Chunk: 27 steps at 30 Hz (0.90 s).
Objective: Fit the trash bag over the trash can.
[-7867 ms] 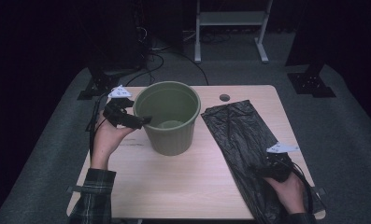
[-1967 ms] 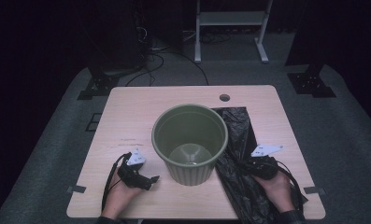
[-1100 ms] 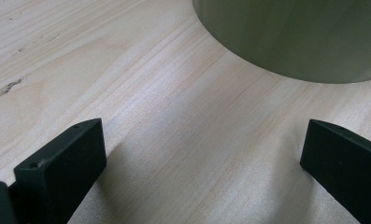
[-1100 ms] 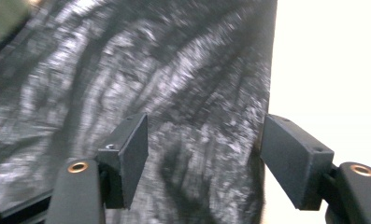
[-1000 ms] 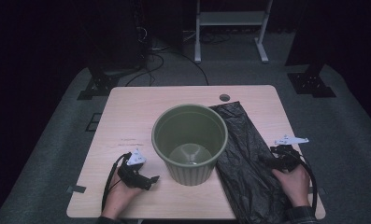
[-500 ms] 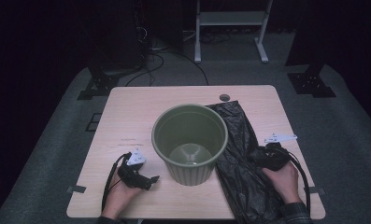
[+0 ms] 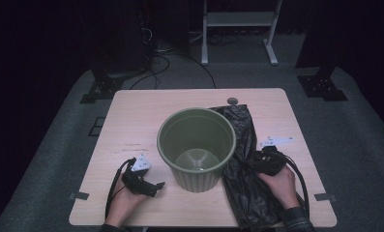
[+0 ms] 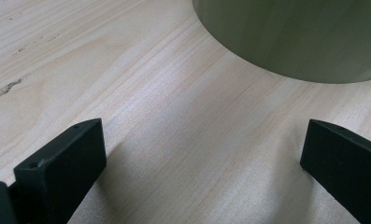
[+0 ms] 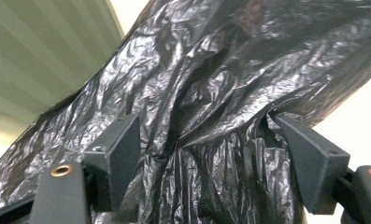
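Black plastic bag [image 7: 247, 179]: crumpled on the table [image 7: 146, 111], right of the green bin [image 7: 197, 147]. Right gripper [image 9: 206, 140]: jaws just been opening, a bag fold between them. Left gripper [image 8: 202, 154]: jaws wide, empty, just beside the bin

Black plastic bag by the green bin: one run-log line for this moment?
left gripper: open, empty | right gripper: jaws opening, straddling black plastic bag | green ribbed plastic bin: upright, empty

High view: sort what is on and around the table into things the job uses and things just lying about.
In use:
- black plastic bag, bunched between the right gripper's jaws
- green bin, standing beside the bag
- left gripper, open, resting on the table

Lying about:
- small dark disc
- white frame on the floor
- floor cables
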{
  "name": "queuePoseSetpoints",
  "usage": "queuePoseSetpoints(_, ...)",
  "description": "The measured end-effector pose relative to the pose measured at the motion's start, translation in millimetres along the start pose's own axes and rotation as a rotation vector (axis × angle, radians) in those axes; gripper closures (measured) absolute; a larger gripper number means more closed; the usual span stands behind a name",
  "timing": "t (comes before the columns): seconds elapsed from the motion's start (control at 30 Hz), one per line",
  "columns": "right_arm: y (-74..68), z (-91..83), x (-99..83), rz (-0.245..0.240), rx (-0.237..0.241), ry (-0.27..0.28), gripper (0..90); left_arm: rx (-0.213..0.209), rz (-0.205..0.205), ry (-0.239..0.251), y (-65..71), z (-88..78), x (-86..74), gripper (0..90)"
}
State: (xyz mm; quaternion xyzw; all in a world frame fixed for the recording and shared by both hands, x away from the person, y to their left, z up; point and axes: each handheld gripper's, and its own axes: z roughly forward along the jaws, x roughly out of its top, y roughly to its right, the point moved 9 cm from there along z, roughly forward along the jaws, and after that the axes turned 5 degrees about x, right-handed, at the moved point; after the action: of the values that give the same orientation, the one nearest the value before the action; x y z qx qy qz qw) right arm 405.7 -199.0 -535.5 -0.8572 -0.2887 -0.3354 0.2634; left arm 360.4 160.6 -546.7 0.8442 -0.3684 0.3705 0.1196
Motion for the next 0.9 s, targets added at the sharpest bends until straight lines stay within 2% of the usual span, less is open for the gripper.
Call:
queuePoseSetpoints(0.1,-6.2,9.9,2.6,-0.016,0.010,-0.008,24.5,0.000,0.000,0.000,0.0,0.0,0.0,0.0)
queuePoseSetpoints(0.27,-14.9,20.9,6.0,-0.053,-0.011,-0.017,23.2,-0.001,0.000,0.000,0.2,0.1,0.0,0.0)
queuePoseSetpoints(0.4,-21.1,27.2,7.8,-0.086,-0.043,-0.024,23.1,-0.002,0.000,0.000,0.2,0.0,0.0,0.0)
queuePoseSetpoints(0.57,-24.3,32.0,7.8,-0.142,-0.122,-0.040,25.9,-0.002,0.000,0.000,0.2,0.1,0.0,0.0)
queuePoseSetpoints(0.6,-24.8,32.2,7.8,-0.141,-0.125,-0.038,26.4,-0.001,0.000,0.000,0.2,0.0,0.0,0.0)
queuePoseSetpoints(0.63,-25.0,32.3,7.8,-0.139,-0.126,-0.035,28.0,-0.002,0.000,0.000,0.2,0.1,0.0,0.0)
queuePoseSetpoints(0.9,-27.8,27.2,7.1,-0.152,-0.103,-0.031,57.9,-0.002,0.001,0.000,0.2,0.1,0.0,0.0)
